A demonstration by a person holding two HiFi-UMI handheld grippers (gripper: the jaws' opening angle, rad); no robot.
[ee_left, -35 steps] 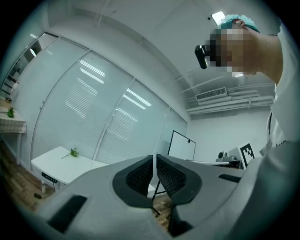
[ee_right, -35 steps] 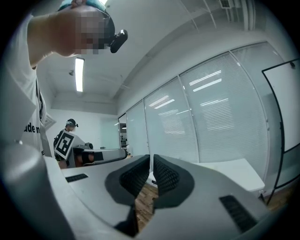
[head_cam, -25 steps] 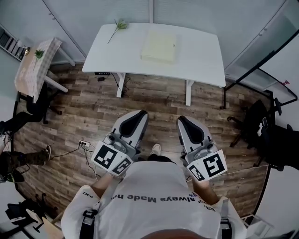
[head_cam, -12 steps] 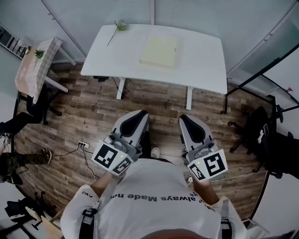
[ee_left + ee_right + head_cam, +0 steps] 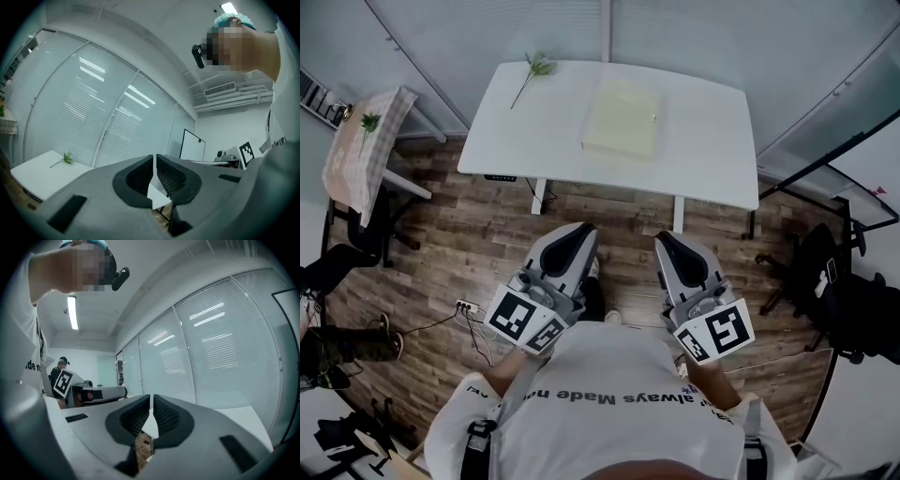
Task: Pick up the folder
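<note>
The pale yellow folder [image 5: 622, 119] lay flat about the middle of a white table [image 5: 516, 141], at the far side of the room from the person. A green sprig [image 5: 532, 70] lay on the table's far left corner, well apart from the folder.

Both grippers were held side by side close to the person's body, over the wood floor [image 5: 478, 220], on the near side of the table and not touching it. The left gripper [image 5: 578, 229] had its jaws closed together with nothing between them. The right gripper [image 5: 664, 240] was the same, its jaws shut on nothing. Both pointed toward the table, each with its marker cube at the near end, above the person's white shirt [image 5: 609, 394].

A small side table with a checked cloth [image 5: 358, 150] stood to the left. A black chair [image 5: 830, 272] stood to the right. A white power strip [image 5: 467, 307] lay on the floor near the left gripper.
</note>
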